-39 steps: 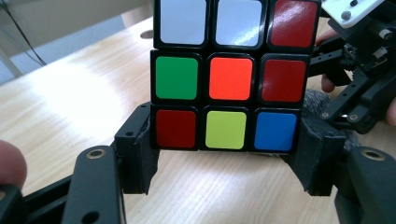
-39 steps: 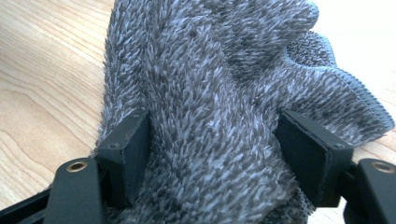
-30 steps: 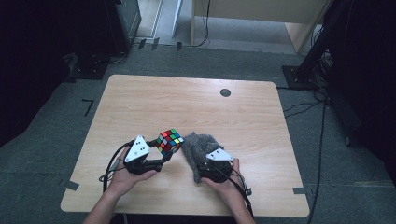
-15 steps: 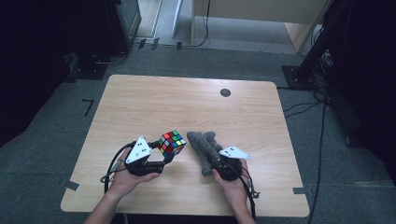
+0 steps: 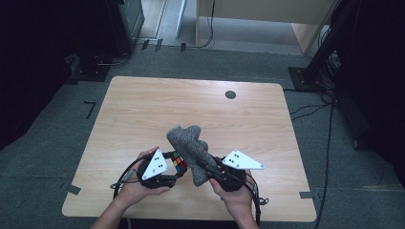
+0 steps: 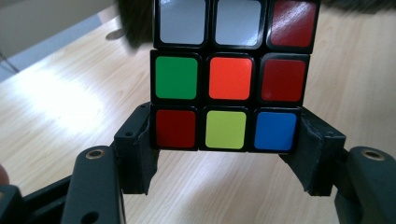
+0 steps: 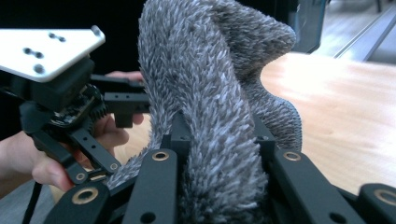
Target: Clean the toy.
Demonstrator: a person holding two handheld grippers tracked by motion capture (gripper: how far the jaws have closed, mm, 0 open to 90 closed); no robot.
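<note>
Grey, long-piled fuzzy cloth (image 5: 190, 151), bunched into a thick fold; I hold it in my right claw (image 5: 208, 168), whose jaws have just been closing and now pinch the fold from both sides; in the right gripper view the same cloth (image 7: 210, 116) rises between the two black jaws and stands clear above the light wooden tabletop (image 5: 191, 109); in the high view the cloth lifts up and away from me, its upper end splitting into two rounded lobes. Just beside it, on my left, a black-framed plastic puzzle cube with coloured square stickers (image 5: 177, 161); my left claw (image 5: 175, 167) is clamped on it, one jaw against each side of its lowest row; the left gripper view shows that face of the cube (image 6: 231, 77): white, white and red above, green, orange and red across the middle, red, yellow-green and blue below; the cube is tilted a little and held off the tabletop (image 6: 60, 93). Cloth and cube lie close together near my edge of the tabletop; whether they touch I cannot tell. In the right gripper view my left hand (image 7: 37, 154) appears at the left. A small dark round disc (image 5: 230, 94) is set in the far part of the tabletop, well apart from both.
</note>
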